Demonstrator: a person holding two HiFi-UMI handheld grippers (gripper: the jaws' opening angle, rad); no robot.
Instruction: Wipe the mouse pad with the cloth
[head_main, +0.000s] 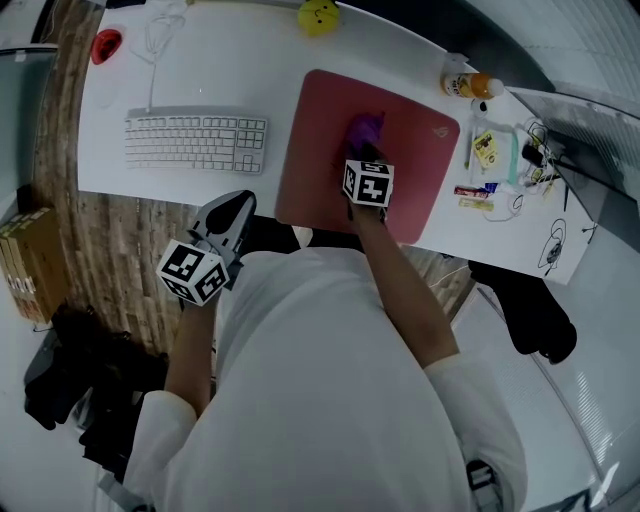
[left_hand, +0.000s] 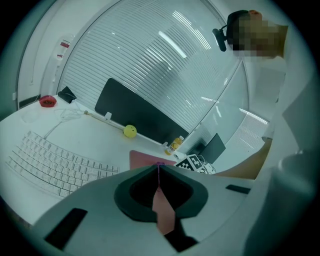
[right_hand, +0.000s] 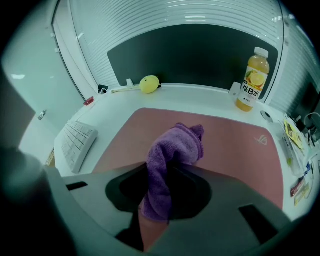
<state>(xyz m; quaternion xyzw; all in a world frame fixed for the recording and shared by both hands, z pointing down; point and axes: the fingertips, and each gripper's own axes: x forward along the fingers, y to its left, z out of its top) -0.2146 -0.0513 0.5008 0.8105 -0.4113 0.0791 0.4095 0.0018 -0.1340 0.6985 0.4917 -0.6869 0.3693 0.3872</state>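
Note:
A pink mouse pad (head_main: 325, 110) lies on the white desk (head_main: 200, 70), right of the keyboard. My right gripper (head_main: 366, 152) stands over the pad's middle, shut on a purple cloth (head_main: 365, 128). In the right gripper view the cloth (right_hand: 175, 150) hangs bunched between the jaws, its free end draped onto the mouse pad (right_hand: 240, 145). My left gripper (head_main: 232, 208) hovers off the desk's front edge, left of the pad, with its jaws shut on nothing. From the left gripper view, that gripper (left_hand: 159, 166) points toward the mouse pad's (left_hand: 142, 159) near corner.
A white keyboard (head_main: 195, 140) sits left of the pad. At the back are a yellow toy (head_main: 318, 15), a red object (head_main: 106, 43) and an orange drink bottle (head_main: 470, 85). Small packets and cables (head_main: 495, 165) crowd the desk's right end.

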